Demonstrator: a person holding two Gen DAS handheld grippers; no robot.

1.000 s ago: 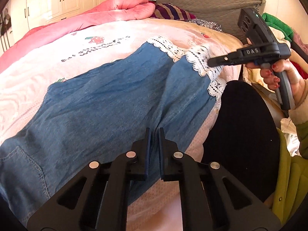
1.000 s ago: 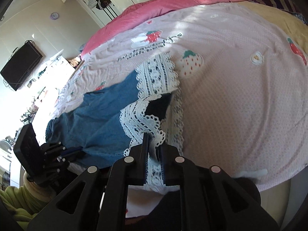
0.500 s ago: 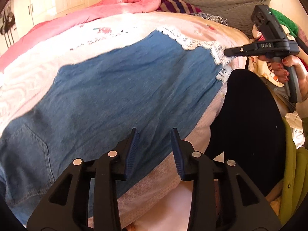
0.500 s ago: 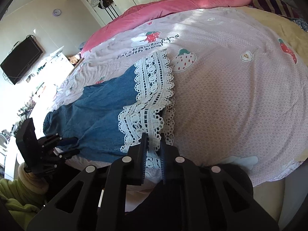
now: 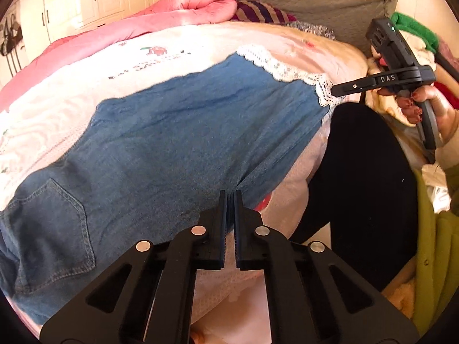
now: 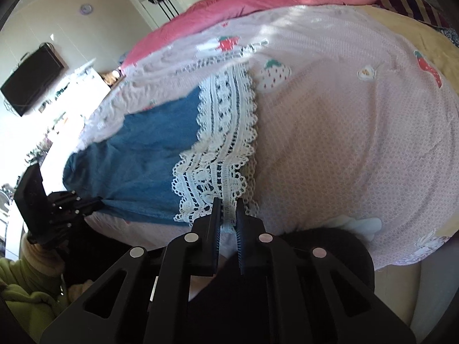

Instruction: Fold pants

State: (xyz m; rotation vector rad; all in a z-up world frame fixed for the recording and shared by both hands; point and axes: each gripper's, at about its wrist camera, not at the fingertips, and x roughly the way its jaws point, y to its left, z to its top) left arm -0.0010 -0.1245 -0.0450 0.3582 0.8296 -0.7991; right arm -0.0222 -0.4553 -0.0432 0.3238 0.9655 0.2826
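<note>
**Both grippers pinching the pants on the bed**

Right now your blue denim pants with white lace cuffs [image 5: 178, 132] lie spread flat across the pale pink strawberry-print bedspread [image 6: 344, 120], waist and back pocket [image 5: 54, 223] at the left, cuffs at the right. Your left hand-held gripper [image 5: 230, 197] has its jaws pressed together on a pinch of denim at the near edge of the leg, and the cloth puckers where they bite. Further right, your right hand-held gripper [image 6: 228, 209] is clamped on the white lace cuff [image 6: 221, 154] at its near corner, with lace showing between the ribbed pads. Behind the pants, a rolled bright pink quilt [image 5: 160, 20] runs along the far side of the bed.
</note>
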